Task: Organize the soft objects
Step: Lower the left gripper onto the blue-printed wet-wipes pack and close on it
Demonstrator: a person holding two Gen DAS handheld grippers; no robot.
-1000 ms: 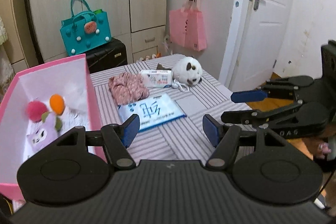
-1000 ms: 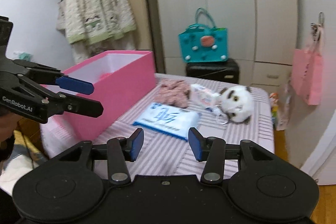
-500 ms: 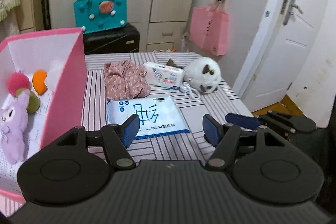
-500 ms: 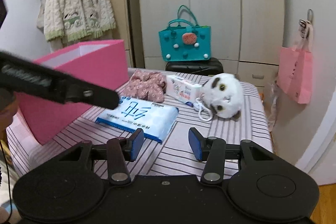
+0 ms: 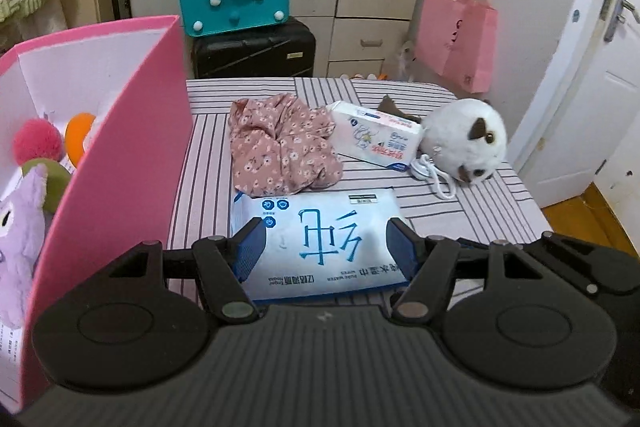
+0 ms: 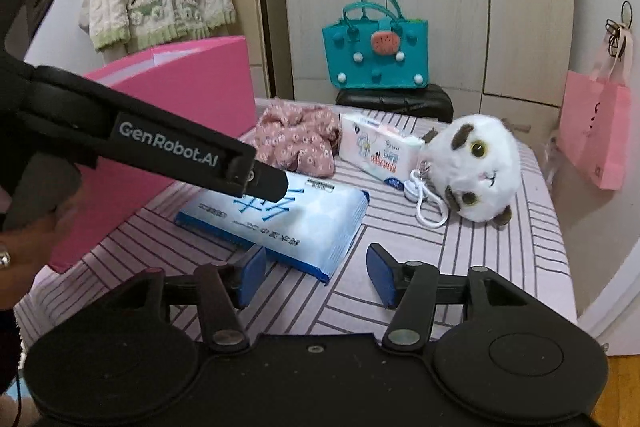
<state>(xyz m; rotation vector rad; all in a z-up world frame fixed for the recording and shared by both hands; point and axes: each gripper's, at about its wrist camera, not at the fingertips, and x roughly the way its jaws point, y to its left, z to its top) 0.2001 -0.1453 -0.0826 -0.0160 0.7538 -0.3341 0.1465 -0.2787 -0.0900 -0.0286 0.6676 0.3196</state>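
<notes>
Our left gripper (image 5: 326,247) is spread wide, its blue pads flanking the flat white-and-blue wet-wipe pack (image 5: 320,243); whether they touch it we cannot tell. Our right gripper (image 6: 316,273) hovers open over the striped table (image 6: 500,251), level and low. At twelve o'clock lies the crumpled pink floral cloth (image 5: 280,147), at one the round white plush cat (image 5: 468,143), at nine the pink cardboard box (image 5: 132,155).
</notes>
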